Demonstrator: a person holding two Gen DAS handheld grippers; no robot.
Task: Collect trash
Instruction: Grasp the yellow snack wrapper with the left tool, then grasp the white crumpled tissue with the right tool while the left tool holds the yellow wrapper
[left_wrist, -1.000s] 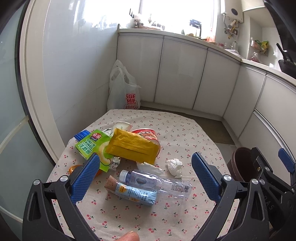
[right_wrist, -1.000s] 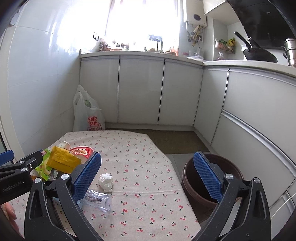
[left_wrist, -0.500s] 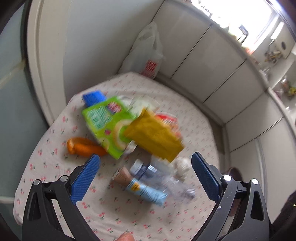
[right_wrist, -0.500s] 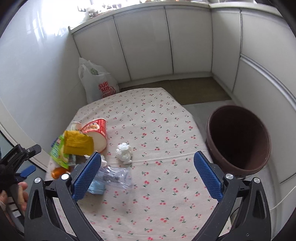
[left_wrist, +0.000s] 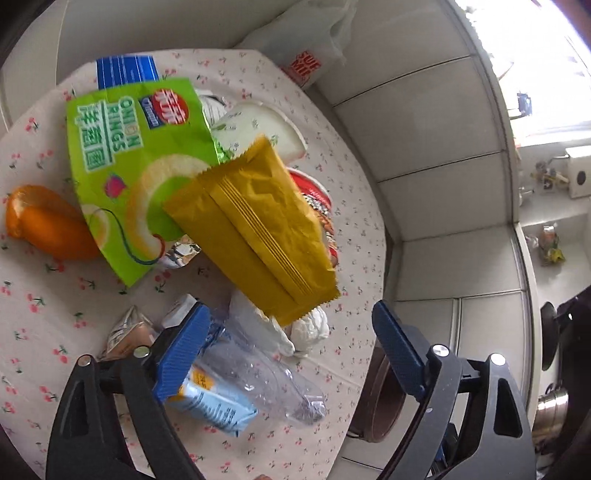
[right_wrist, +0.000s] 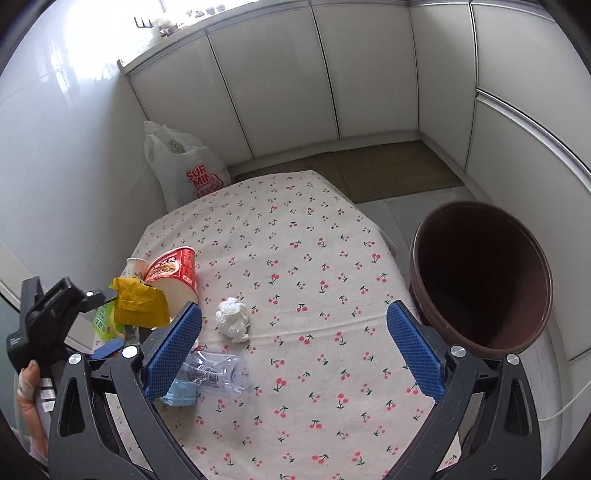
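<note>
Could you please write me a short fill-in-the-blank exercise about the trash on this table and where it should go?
1. The snack bag printed "Onion Rings" is mostly ____ in colour.
2. The yellow wrapper lies partly on top of the red instant-noodle ____.
3. Beside the table stands a brown, empty-looking ____.
4. The crumpled tissue is ____ in colour.

Missing words: green; cup; bin; white
</note>
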